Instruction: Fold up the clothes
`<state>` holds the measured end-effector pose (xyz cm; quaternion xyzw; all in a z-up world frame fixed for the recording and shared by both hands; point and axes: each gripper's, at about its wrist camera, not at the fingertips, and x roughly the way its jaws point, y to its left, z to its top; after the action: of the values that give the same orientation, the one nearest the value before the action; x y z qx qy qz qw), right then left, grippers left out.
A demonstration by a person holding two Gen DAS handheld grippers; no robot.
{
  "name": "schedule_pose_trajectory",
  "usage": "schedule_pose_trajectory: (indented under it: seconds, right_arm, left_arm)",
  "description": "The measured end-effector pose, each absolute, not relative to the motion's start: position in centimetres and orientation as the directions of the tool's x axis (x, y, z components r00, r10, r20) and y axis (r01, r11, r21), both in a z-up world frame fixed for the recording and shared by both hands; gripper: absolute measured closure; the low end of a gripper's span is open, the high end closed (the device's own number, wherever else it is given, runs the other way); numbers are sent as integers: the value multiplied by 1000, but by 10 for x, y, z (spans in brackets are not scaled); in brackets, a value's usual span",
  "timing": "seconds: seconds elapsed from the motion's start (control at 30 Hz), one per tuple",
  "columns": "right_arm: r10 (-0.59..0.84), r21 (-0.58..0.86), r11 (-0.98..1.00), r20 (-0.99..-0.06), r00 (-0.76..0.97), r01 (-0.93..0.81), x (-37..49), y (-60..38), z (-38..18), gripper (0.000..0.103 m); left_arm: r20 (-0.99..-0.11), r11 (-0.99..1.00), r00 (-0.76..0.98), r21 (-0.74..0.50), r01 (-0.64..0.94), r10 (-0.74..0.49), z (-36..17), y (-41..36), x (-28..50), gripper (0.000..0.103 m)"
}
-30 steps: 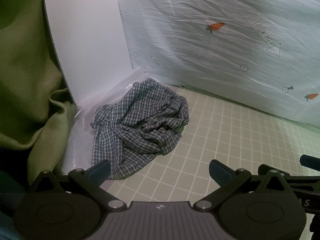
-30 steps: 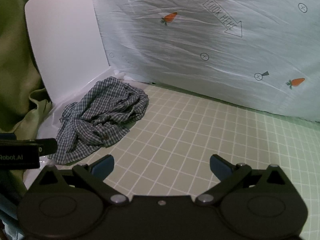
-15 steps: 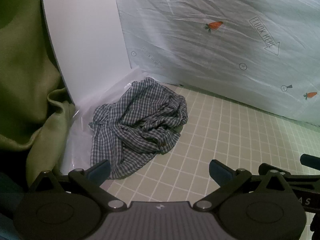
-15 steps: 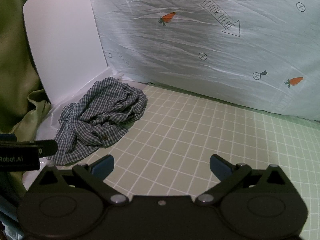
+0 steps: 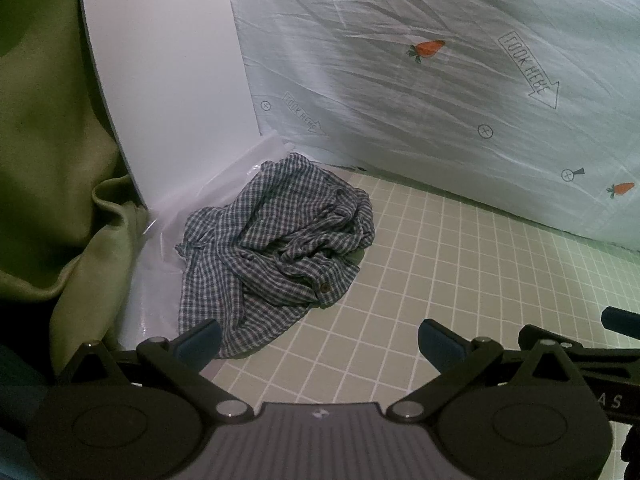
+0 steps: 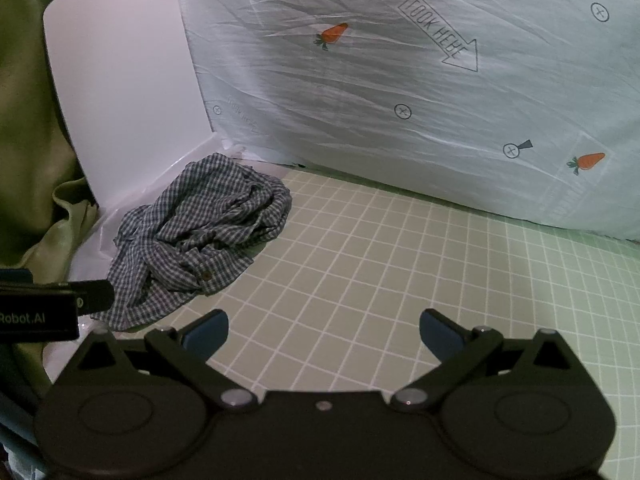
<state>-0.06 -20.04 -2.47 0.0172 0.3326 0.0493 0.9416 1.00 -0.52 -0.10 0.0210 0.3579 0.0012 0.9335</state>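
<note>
A crumpled blue-and-white checked shirt (image 5: 276, 240) lies in a heap at the left of the gridded green mat (image 5: 460, 280), partly on a clear plastic sheet. In the right wrist view the same shirt (image 6: 200, 232) sits at the left. My left gripper (image 5: 320, 340) hovers just short of the shirt's near edge, open with nothing between its fingers. My right gripper (image 6: 324, 328) is also open and empty, over the bare mat to the right of the shirt. The side of the left gripper's body shows at the left edge of the right wrist view.
A white curved panel (image 5: 168, 72) stands behind the shirt. Green fabric (image 5: 52, 140) hangs at the left. A pale sheet printed with carrots (image 6: 400, 80) rises along the back edge of the mat (image 6: 400, 272).
Both views have drifted slightly; the shirt sits a little lower and more central in the left wrist view. Neither gripper has changed its opening, and the shirt has not moved.
</note>
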Motion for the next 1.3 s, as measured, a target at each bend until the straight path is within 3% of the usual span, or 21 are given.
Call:
schedule_pose_trajectory:
  seconds: [0.77,1.13,1.3]
  right_arm:
    - [111,73,994,-649,753,-84,10,-203,-35,0]
    - [127,59,991,-673,729,-119,55,-193,-46,1]
    - [156,79,987,-678,719,-140,101,-178,-54,6]
  left_arm:
    - [-702,999,711,33,-17,35,-10,-2,20,0]
    - [-738,987,672,-52,-152,65,-33,30,64,0]
    - [-773,972,629,-73,-221,85,-54,58,111,1]
